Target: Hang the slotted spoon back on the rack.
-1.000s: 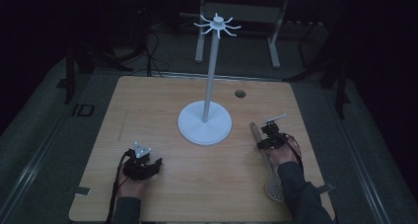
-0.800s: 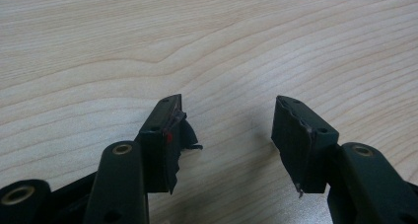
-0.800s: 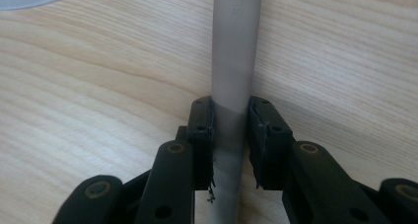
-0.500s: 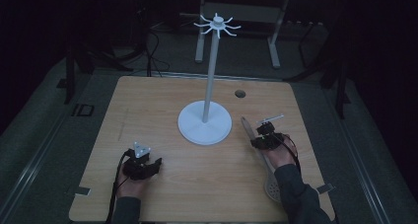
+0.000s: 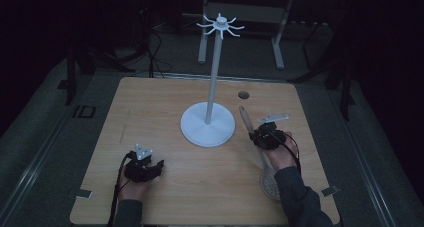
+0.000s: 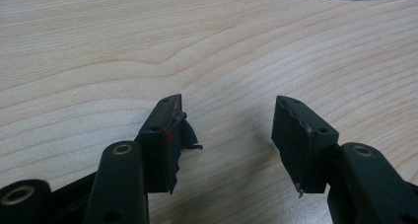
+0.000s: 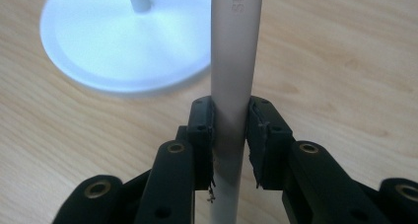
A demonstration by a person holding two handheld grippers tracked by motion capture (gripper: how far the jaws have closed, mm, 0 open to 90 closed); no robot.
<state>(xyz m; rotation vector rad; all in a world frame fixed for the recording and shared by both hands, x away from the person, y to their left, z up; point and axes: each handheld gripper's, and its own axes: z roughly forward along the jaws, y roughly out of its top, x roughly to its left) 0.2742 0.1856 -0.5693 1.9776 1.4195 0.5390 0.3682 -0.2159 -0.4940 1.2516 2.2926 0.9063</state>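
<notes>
Long grey perforated skimmer spoon (image 5: 256,147) is clamped mid-handle by the right gripper (image 7: 230,130); judged light, stiff, smooth, head-heavy; left gripper (image 6: 226,130) is held wide, empty.

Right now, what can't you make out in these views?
- Skimmer bowel end: high view, partly under the person's right sleeve.
- Handle lettering: right gripper view, cut by the top edge; right gripper clamps it.
- Stand hooks: high view, small against dark background.
- Stand base: left gripper view, cut by top edge beyond the open left gripper.
</notes>
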